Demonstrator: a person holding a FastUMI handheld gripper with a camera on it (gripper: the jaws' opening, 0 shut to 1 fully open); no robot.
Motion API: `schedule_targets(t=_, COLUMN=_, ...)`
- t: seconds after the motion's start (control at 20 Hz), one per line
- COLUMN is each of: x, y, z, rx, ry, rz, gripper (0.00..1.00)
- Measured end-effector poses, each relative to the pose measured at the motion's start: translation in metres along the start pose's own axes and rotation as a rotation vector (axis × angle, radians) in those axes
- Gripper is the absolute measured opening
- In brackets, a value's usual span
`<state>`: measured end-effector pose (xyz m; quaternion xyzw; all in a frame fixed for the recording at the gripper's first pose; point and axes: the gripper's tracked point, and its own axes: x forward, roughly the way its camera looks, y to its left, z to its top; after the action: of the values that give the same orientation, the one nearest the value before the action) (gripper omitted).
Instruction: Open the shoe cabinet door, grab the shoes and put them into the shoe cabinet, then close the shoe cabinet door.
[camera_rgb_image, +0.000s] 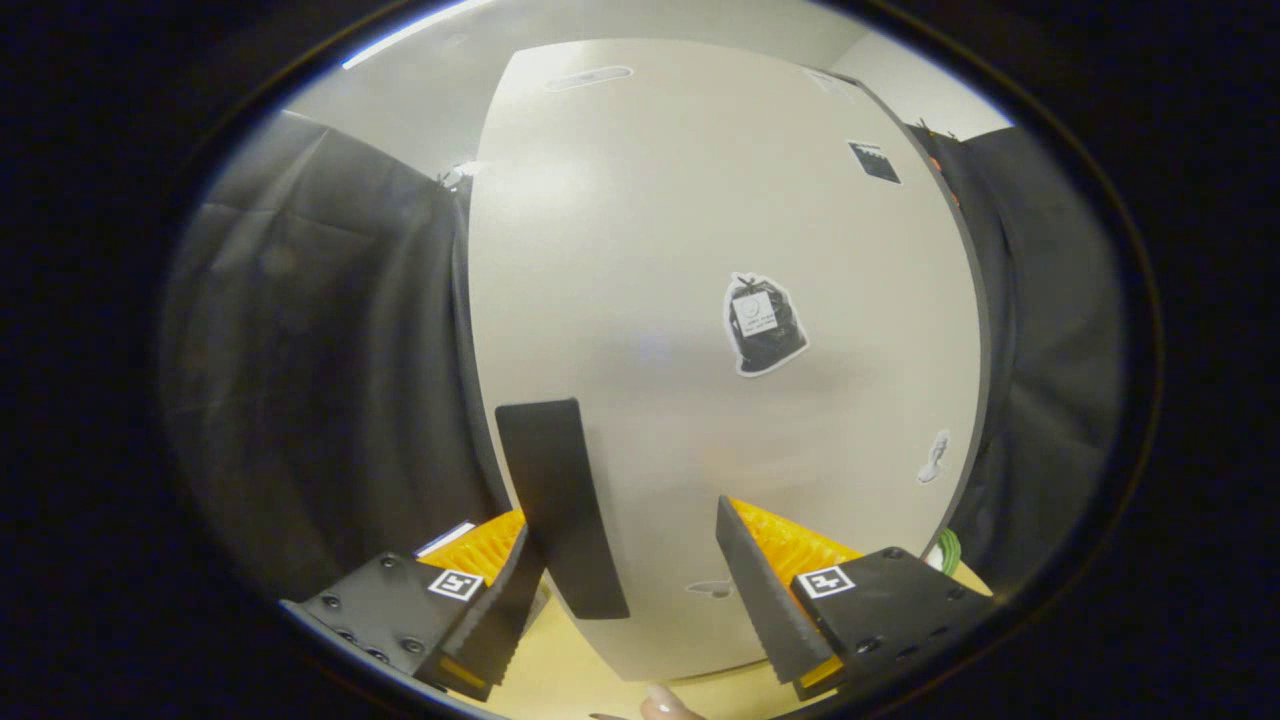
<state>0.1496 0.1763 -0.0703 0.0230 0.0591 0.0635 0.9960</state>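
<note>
Black booth cloth (330, 380) flanks the pale shoe cabinet door (700, 250), which faces your gripper (640, 590) shut; fingers spread wide, holding nothing, the dark handle (560, 500) just ahead of the left finger (500, 620). That fits either end of the task: door about to open, or just closed on the shoes. Stickers (765, 325) dot the door; your fingertip (665, 705) shows below.

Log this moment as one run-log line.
door: shoe cabinet door shut | handle: black handle by left finger | gripper: open, at door, holding nothing
</note>
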Motion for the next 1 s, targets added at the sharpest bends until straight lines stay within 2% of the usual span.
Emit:
schedule_targets(t=0.3, x=0.0072, y=0.0011, z=0.0025, rx=-0.022, ry=-0.008, rz=-0.008, gripper=0.98)
schedule_targets(t=1.0, x=0.0069, y=0.0023, z=0.0069, rx=-0.017, ry=-0.028, rz=-0.084, gripper=0.98)
